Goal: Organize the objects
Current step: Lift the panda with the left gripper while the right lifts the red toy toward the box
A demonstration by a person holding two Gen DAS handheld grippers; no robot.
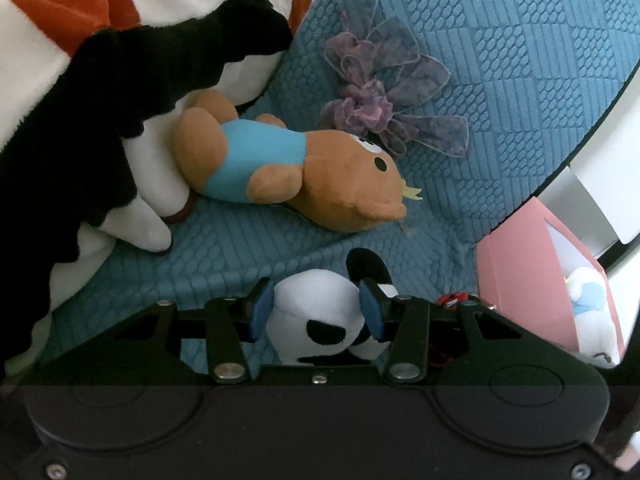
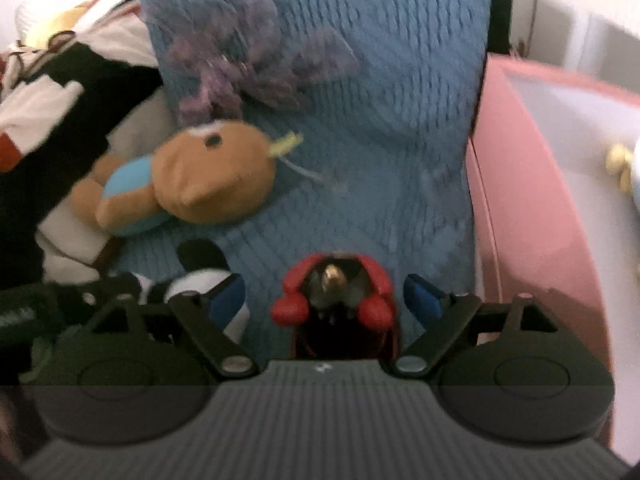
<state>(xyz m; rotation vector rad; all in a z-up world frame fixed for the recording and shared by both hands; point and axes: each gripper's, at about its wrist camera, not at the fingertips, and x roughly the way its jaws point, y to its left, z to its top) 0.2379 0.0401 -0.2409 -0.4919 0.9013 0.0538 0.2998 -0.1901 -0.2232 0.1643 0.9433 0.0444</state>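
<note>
My left gripper (image 1: 316, 310) is shut on a small black-and-white panda plush (image 1: 320, 304), its blue pads pressing both sides of the head. My right gripper (image 2: 326, 296) is open, and a red-and-black toy figure (image 2: 376, 308) stands between its blue pads, clear of both. That figure peeks out beside the left gripper (image 1: 452, 300), and the panda shows at the left of the right wrist view (image 2: 200, 280). A brown bear plush in a blue shirt (image 1: 280, 168) (image 2: 188, 176) lies on its side on the blue textured cover (image 1: 520, 60).
A purple ribbon bow (image 1: 372, 92) (image 2: 248, 64) lies beyond the bear. A large black, white and orange plush (image 1: 100, 60) fills the left. A pink box (image 1: 520, 280) (image 2: 520, 200) stands at the right edge of the cover, with a white-and-blue plush (image 1: 588, 292) inside.
</note>
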